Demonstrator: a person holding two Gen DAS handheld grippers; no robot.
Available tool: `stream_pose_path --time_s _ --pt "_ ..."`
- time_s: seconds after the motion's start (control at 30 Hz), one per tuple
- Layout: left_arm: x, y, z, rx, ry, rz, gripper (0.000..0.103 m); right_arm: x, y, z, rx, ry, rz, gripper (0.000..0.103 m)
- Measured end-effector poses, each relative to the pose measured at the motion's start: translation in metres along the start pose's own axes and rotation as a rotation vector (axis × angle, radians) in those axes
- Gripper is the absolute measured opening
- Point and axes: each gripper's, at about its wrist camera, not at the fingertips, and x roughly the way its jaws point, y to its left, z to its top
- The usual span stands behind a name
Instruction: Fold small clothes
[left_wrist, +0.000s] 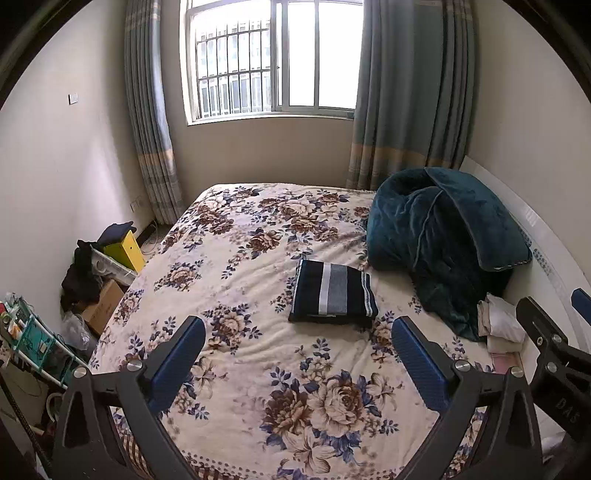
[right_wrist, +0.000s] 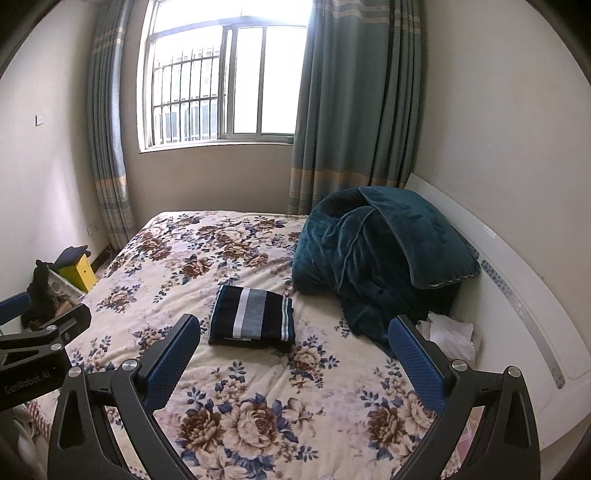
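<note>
Neatly folded striped garment (left_wrist: 333, 293) flat on floral bedspread (left_wrist: 236, 266); both grippers' fingers spread, holding nothing.

Folded dark striped garment (left_wrist: 333, 295), neat rectangle, flat mid-bed

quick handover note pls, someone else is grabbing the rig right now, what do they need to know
Left tool: open, holding nothing, raised over the near part of the bed.
Right tool: open, holding nothing, raised beside the left one.
Striped garment: lies folded into a neat rectangle on the floral bedspread, ahead of both tools, touched by neither.
Teal blanket: bunched at the headboard side, apart from the garment.
Pale cloths: a small heap beside the blanket near the headboard; whether they are clothes to fold I cannot tell.
Done: the striped piece looks finished.
Left: check that pale heap for anything still to fold.
</note>
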Motion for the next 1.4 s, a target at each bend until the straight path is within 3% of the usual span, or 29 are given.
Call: stream_pose_path --time_s 1.4 --pt "0.0023 0.0017 -0.0030 0.001 0.006 0.011 0.103 0.0057 0.0029 0.0001 -0.008 0.013 -0.001 0.103"
